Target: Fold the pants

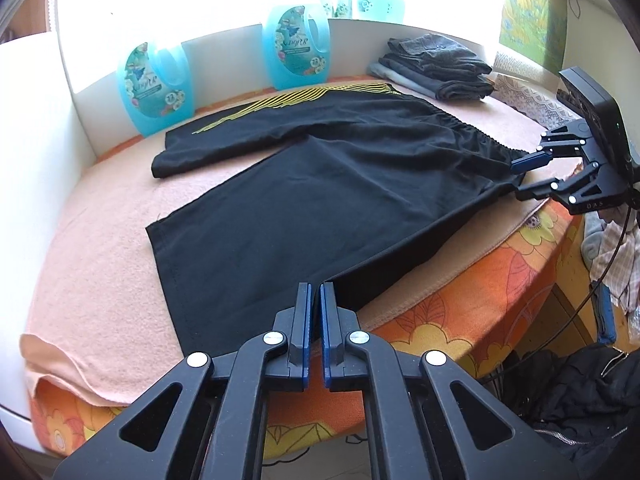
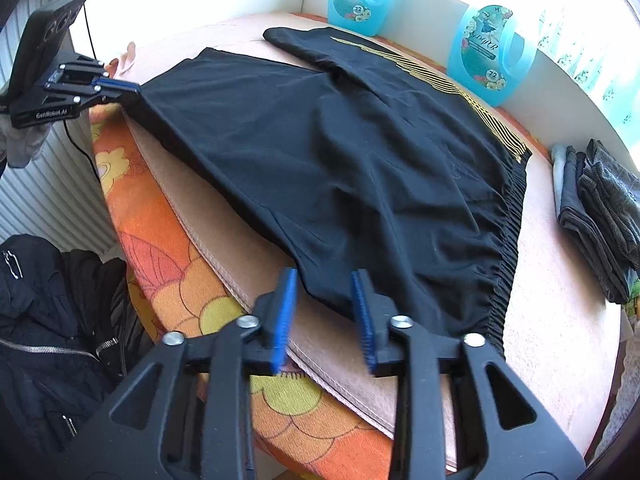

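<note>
Black pants with yellow side stripes lie spread on a pink towel, waistband to the right and the two legs splayed left in the left wrist view. My left gripper is shut on the hem corner of the near leg. From the right wrist view it holds that corner slightly off the table edge. My right gripper stands open at the near end of the waistband, black cloth lying between its blue pads without being pinched. The left wrist view shows it straddling that waistband corner.
Two blue detergent bottles stand along the white back wall. A stack of folded dark clothes sits at the far right of the towel. An orange floral cloth covers the table edge. A dark jacket lies below it, beside a radiator.
</note>
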The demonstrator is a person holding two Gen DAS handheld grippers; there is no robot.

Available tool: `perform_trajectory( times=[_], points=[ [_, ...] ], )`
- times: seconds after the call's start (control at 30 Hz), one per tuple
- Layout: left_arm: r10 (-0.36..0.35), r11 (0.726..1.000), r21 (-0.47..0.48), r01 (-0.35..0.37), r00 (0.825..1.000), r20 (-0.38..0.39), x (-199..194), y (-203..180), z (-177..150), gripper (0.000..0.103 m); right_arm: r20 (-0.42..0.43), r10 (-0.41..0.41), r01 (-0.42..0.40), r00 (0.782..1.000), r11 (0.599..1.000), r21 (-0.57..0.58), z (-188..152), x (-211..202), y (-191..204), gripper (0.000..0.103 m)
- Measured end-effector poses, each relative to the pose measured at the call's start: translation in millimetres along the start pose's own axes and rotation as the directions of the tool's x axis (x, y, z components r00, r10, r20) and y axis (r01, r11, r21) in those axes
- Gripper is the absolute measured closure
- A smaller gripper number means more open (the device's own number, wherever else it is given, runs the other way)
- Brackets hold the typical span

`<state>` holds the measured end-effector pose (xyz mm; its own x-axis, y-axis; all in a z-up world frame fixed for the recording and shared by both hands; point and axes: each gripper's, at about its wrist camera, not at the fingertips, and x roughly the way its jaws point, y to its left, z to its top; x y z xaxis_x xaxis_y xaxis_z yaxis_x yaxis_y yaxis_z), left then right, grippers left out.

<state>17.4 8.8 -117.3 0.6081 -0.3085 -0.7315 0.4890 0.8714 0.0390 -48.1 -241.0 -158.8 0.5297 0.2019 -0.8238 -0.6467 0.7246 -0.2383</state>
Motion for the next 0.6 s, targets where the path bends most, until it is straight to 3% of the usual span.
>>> perform_trajectory(
  times=[0.33,0.43,0.6],
  points=[
    [0.024,0.999,-0.028,-0.023,0.998,0.056,-4,8,13,0.101,-0.047,-0.132,0.132,0.990,0.991,-0.014,-18,5,-16,0.054],
    [0.027,0.999,-0.047,-0.023,0.997,0.072,-5,13,16,0.101,-0.052,-0.137,0.138,0.989,0.990,0.012,-16,9,-20,0.095],
    [-0.017,0.999,-0.047,0.019,0.999,0.051,-2,15,12,0.101,-0.033,-0.142,0.142,0.989,0.990,0.002,-16,8,-17,0.095]
  ],
)
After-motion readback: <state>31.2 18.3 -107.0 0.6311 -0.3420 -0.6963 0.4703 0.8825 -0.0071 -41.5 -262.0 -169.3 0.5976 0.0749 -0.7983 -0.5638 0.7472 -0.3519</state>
